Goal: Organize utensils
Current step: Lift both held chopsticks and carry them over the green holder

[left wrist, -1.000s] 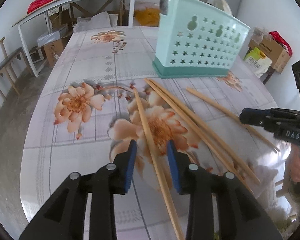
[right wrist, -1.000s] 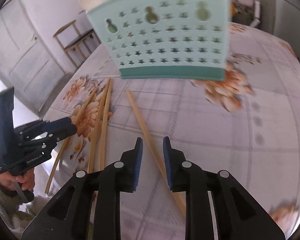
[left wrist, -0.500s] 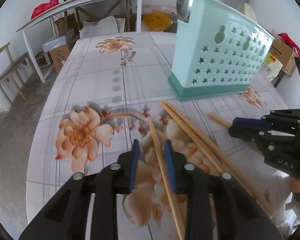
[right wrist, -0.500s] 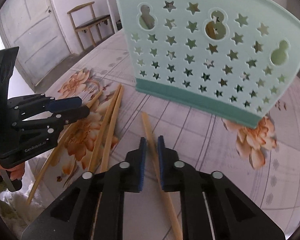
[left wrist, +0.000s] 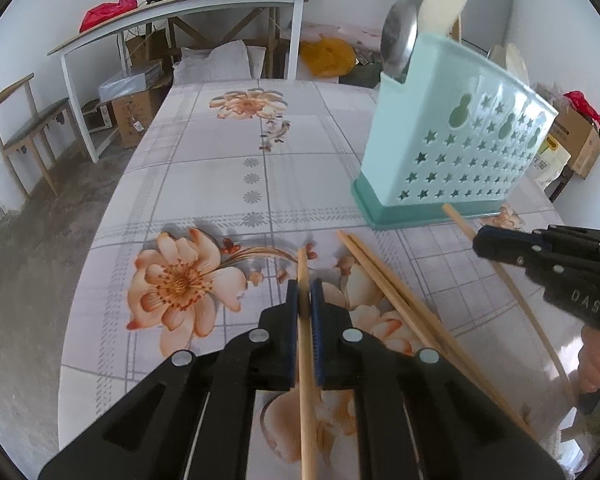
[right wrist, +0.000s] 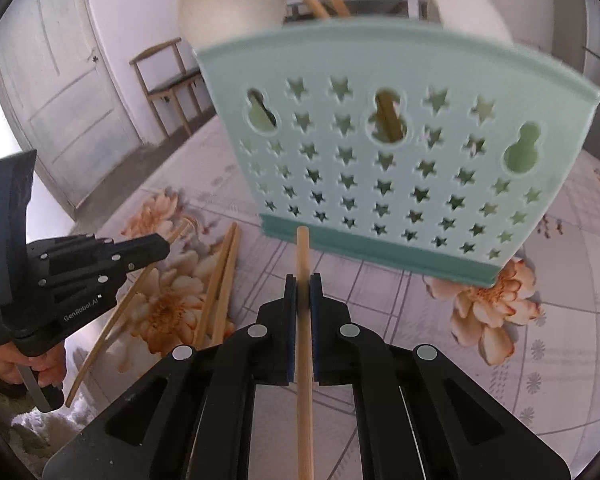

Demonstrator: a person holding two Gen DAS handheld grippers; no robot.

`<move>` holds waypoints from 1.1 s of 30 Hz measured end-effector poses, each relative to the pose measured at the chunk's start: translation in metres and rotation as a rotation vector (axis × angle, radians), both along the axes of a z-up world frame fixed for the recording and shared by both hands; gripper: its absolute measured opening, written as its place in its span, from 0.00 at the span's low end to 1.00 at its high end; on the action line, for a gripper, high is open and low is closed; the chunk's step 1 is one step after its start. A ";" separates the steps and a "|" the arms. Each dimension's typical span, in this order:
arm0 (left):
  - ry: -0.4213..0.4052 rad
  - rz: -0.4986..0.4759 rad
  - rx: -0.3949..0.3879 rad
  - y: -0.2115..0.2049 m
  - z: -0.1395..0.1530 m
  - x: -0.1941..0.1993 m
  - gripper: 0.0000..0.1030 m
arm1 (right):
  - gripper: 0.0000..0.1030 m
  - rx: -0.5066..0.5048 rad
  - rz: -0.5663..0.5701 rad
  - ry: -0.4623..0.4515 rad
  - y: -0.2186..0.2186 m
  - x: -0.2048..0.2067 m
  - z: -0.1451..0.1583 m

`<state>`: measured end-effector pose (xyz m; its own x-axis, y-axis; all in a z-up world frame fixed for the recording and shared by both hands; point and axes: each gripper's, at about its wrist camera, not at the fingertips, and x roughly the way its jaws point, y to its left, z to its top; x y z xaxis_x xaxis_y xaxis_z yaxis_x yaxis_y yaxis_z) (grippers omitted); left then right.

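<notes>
Left gripper [left wrist: 305, 300]: clamped on one chopstick [left wrist: 306, 360], before the utensil holder [left wrist: 452, 148].
Right gripper [right wrist: 303, 300]: clamped on another chopstick [right wrist: 303, 344].
Done: spoons [right wrist: 230, 4] and chopsticks stand inside.
Left: chopstick pair [left wrist: 388, 280] lies on the tablecloth [left wrist: 204, 168].

Each wrist camera sat just behind its claw, looking forward and down at the surface [left wrist: 204, 168] from close range. The left view faced the holder [left wrist: 452, 152] obliquely from the left; the right view faced it head-on and nearer. Both shared the holder and loose chopsticks [right wrist: 220, 280].
</notes>
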<state>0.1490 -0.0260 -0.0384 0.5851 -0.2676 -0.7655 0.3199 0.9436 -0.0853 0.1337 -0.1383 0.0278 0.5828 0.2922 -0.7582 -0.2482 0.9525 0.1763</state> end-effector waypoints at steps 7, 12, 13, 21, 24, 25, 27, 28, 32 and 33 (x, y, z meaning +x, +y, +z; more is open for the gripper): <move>0.037 -0.012 -0.031 0.009 0.001 -0.020 0.05 | 0.04 0.034 -0.017 -0.055 -0.007 -0.018 0.022; 0.031 -0.017 -0.065 0.013 0.009 -0.036 0.05 | 0.04 0.071 -0.043 -0.094 -0.019 -0.029 0.038; 0.027 -0.012 -0.083 0.015 0.013 -0.038 0.05 | 0.04 0.086 -0.051 -0.102 -0.023 -0.031 0.041; -0.078 0.021 -0.184 0.031 0.052 -0.047 0.05 | 0.04 0.136 -0.096 -0.163 -0.034 -0.032 0.061; -0.137 0.023 -0.227 0.034 0.074 -0.046 0.05 | 0.04 0.152 -0.119 -0.205 -0.037 -0.032 0.070; -0.165 0.021 -0.240 0.034 0.083 -0.046 0.05 | 0.04 0.160 -0.129 -0.219 -0.039 -0.032 0.074; -0.220 0.022 -0.264 0.036 0.100 -0.044 0.05 | 0.04 0.175 -0.146 -0.241 -0.042 -0.031 0.079; -0.243 0.023 -0.278 0.037 0.108 -0.041 0.05 | 0.04 0.184 -0.156 -0.252 -0.045 -0.031 0.081; -0.329 0.022 -0.364 0.041 0.144 -0.033 0.05 | 0.04 0.210 -0.194 -0.278 -0.056 -0.031 0.086; -0.346 0.021 -0.377 0.042 0.151 -0.031 0.05 | 0.04 0.222 -0.206 -0.282 -0.061 -0.030 0.086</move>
